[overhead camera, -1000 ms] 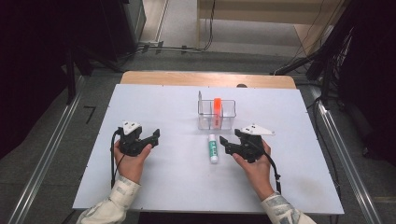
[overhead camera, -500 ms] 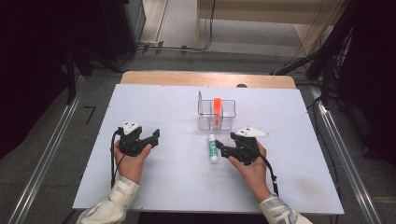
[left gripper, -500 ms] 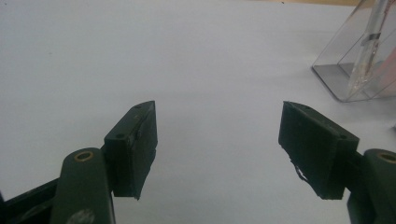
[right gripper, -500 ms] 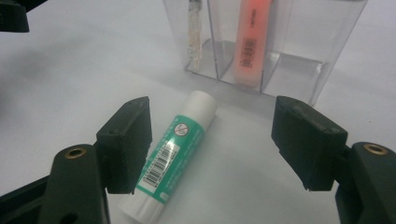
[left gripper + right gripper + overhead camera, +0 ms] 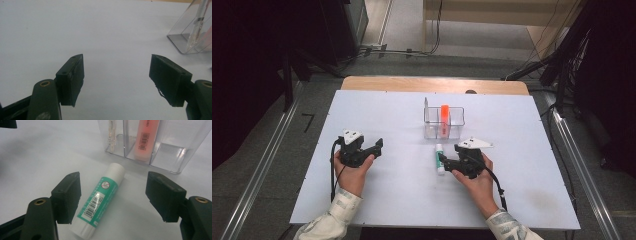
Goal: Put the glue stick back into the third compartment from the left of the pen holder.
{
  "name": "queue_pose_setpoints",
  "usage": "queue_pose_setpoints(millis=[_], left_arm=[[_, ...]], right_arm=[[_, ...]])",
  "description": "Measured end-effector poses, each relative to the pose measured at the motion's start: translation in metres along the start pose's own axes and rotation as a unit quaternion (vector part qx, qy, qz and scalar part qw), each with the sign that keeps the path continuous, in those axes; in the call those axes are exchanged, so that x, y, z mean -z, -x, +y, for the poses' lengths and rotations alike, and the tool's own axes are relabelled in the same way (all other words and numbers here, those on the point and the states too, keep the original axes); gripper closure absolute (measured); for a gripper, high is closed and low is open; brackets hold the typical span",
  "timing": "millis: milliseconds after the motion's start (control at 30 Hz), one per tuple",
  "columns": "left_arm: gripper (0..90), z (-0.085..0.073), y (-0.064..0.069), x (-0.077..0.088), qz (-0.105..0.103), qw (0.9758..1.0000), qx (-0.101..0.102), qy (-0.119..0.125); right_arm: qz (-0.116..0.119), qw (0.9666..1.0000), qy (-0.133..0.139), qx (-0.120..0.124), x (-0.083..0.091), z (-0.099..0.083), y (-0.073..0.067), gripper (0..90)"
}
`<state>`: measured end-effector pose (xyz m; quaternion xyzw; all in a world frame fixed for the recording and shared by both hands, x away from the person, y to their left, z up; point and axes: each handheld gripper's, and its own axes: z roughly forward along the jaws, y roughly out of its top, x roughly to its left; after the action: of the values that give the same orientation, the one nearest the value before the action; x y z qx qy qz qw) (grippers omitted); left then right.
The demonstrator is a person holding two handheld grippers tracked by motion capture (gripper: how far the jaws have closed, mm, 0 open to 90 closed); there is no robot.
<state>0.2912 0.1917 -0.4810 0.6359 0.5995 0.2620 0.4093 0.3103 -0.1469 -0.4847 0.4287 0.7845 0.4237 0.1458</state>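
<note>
Between your right gripper's [image 5: 113, 195] spread jaws, low in that gripper's view, the glue stick [image 5: 98, 198] lies flat on the table, ungrasped; the clear organizer [image 5: 444, 122] behind awaits it. Your left gripper [image 5: 117, 77] gapes empty.

High view overhead; gripper views low, close; probably share organizer [image 5: 444, 122].

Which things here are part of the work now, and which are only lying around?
In the work:
- right gripper, jaws open around the glue stick
- glue stick, lying on the table
- clear organizer, holding an orange tube

Lying around:
- left gripper, open over bare white table
- cables on the floor
</note>
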Motion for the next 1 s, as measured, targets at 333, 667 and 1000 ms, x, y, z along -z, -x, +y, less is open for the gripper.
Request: queue_pose_setpoints(millis=[333,667,1000], left_arm=[[28.8,0.0,0.001,0.0,-0.001,1.0,0.0,-0.001],[28.8,0.0,0.001,0.0,-0.001,1.0,-0.001,-0.001],[28.8,0.0,0.001,0.0,-0.001,1.0,0.0,-0.002]], right_arm=[[-0.008,0.9997,-0.013,0.017,-0.006,-0.002,-0.005,27.2],[-0.008,0.9994,-0.028,0.017,-0.013,-0.003,-0.007,27.2],[-0.012,0.9987,-0.045,0.023,-0.019,-0.003,-0.011,27.2]])
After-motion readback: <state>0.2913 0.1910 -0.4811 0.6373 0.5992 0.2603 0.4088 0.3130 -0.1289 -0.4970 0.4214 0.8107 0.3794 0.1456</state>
